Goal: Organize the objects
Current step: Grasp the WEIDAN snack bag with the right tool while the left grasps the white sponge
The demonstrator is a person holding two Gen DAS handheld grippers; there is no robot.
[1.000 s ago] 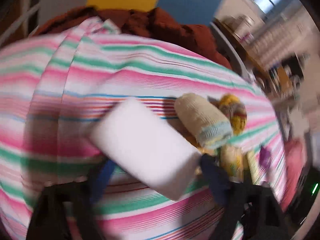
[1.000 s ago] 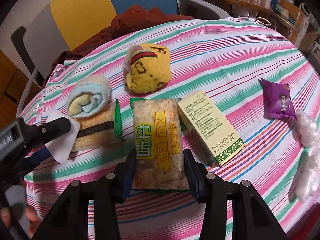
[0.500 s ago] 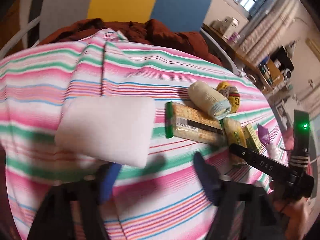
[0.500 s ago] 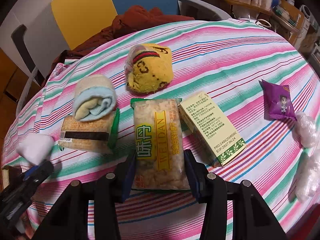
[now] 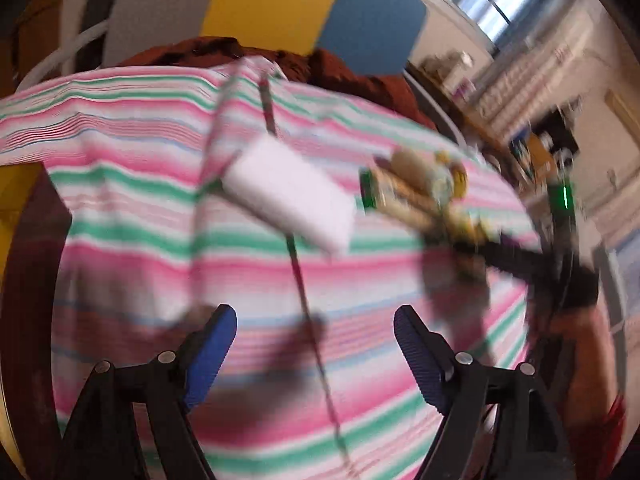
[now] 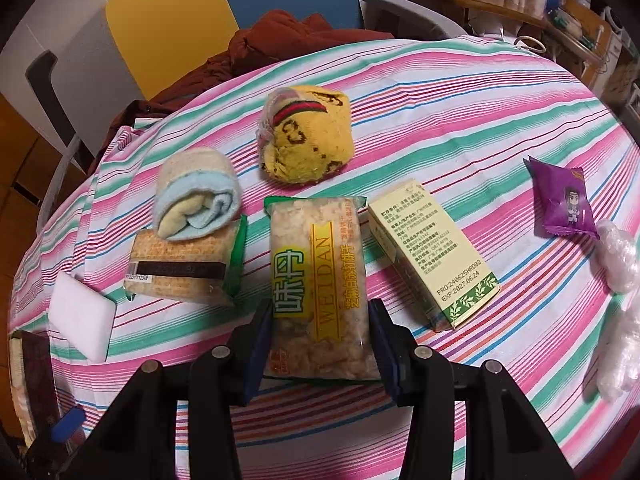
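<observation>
My left gripper (image 5: 316, 332) is open and empty, pulled back from a white sponge block (image 5: 290, 196) that lies on the striped tablecloth; the view is blurred. The sponge also shows at the table's left edge in the right wrist view (image 6: 82, 316). My right gripper (image 6: 318, 336) is shut on a clear Weidan snack pack (image 6: 318, 284) that rests on the cloth. A cracker pack (image 6: 184, 270) with a rolled blue-and-cream towel (image 6: 196, 196) on it lies to its left. A yellow-green box (image 6: 434, 252) lies to its right.
A yellow rolled towel (image 6: 308, 134) sits behind the snack pack. A purple candy packet (image 6: 564, 200) and crumpled clear plastic (image 6: 618, 256) lie at the right. A rust-red garment (image 6: 288, 36) hangs on chairs beyond the table's far edge. A dark box (image 6: 34, 380) sits at the lower left.
My left gripper let go of the white sponge, which now lies near the table's left edge, and drew back from it. My right gripper stays shut on the snack pack.
</observation>
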